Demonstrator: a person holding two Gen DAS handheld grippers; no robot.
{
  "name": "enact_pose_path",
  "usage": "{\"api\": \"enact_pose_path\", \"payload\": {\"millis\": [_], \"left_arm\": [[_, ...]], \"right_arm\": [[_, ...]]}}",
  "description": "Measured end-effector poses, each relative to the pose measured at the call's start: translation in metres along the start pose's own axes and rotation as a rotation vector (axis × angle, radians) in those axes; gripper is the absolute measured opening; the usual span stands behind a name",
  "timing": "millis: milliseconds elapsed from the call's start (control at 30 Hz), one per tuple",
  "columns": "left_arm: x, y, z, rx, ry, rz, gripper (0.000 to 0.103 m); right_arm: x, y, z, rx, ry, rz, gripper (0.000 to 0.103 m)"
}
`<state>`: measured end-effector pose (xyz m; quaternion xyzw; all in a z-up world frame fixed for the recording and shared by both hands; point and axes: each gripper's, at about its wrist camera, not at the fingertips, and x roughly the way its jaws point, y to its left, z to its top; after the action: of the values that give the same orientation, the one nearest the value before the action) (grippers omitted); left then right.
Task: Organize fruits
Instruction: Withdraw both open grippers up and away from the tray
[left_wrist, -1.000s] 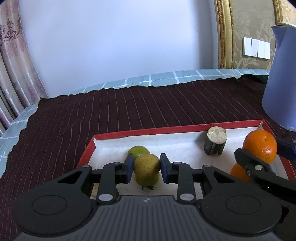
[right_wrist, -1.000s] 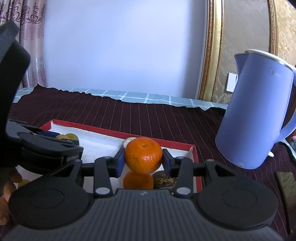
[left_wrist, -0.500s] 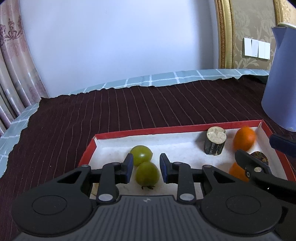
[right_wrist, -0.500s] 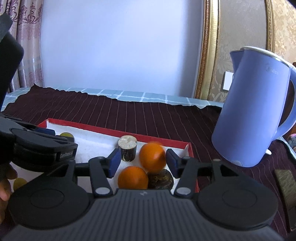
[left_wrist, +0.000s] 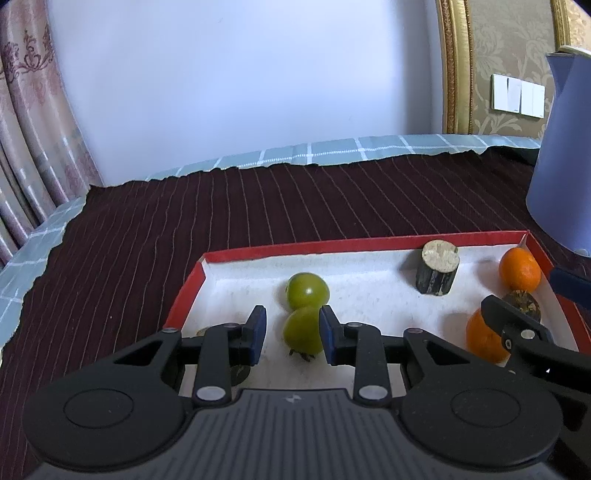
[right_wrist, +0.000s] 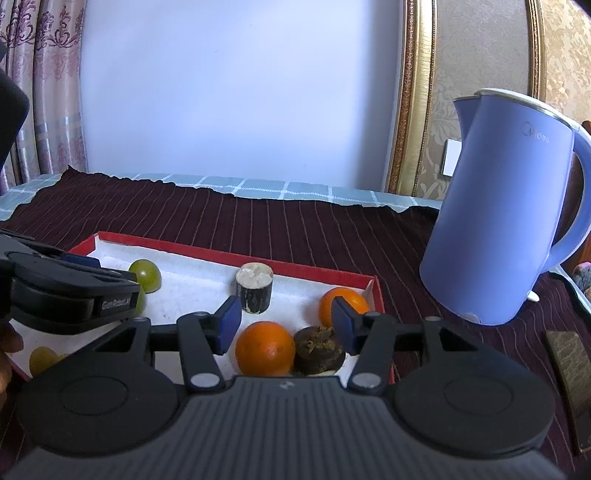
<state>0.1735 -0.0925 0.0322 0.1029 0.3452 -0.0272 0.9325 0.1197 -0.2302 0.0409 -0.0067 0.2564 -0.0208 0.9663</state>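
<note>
A red-rimmed tray (left_wrist: 332, 246) with a white floor holds the fruit. Two green fruits lie touching: the far one (left_wrist: 307, 290) and the near one (left_wrist: 303, 330), which sits between the fingers of my open left gripper (left_wrist: 292, 334). In the right wrist view, my right gripper (right_wrist: 283, 324) is open and empty above the tray's right end (right_wrist: 375, 291). Below it lie a near orange (right_wrist: 265, 348), a dark brown lump (right_wrist: 319, 349) and a far orange (right_wrist: 345, 304) in the corner. Both oranges also show in the left wrist view (left_wrist: 519, 268) (left_wrist: 484, 338).
A short cork-topped cylinder (right_wrist: 254, 287) stands in the tray's back part. A blue electric kettle (right_wrist: 506, 210) stands right of the tray on the dark striped cloth (left_wrist: 258, 206). A yellow-green fruit (right_wrist: 42, 358) lies at the tray's near left. A brown object (right_wrist: 569, 363) lies at far right.
Both grippers opened and drew back. The left one let a green fruit down beside the other; the right one let an orange drop into the tray's right corner.
</note>
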Motion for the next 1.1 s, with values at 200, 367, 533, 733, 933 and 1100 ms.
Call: {"api": "enact_pose_path", "payload": {"millis": [200,367,533,733,933,1100], "left_arm": [[-0.007,0.005,-0.007,-0.018,0.012,-0.008,0.030],[-0.014,0.009,-0.014,-0.038,0.023,-0.024,0.032],[-0.023,0.010,-0.019,-0.038,-0.016,0.002,0.075],[-0.032,0.015,-0.020,-0.047,-0.032,0.003,0.075],[-0.037,0.021,-0.024,-0.066,-0.029,-0.002,0.075],[-0.040,0.026,-0.028,-0.073,-0.025,0.003,0.077]], "right_arm": [[-0.007,0.000,-0.004,-0.002,-0.003,0.001,0.056],[-0.013,0.000,-0.008,0.000,-0.006,0.005,0.060],[-0.017,0.003,-0.013,-0.003,-0.006,0.008,0.067],[-0.023,0.002,-0.015,0.006,-0.013,0.010,0.083],[-0.031,0.002,-0.017,0.013,-0.030,0.020,0.102],[-0.035,0.001,-0.019,0.016,-0.028,0.019,0.103]]}}
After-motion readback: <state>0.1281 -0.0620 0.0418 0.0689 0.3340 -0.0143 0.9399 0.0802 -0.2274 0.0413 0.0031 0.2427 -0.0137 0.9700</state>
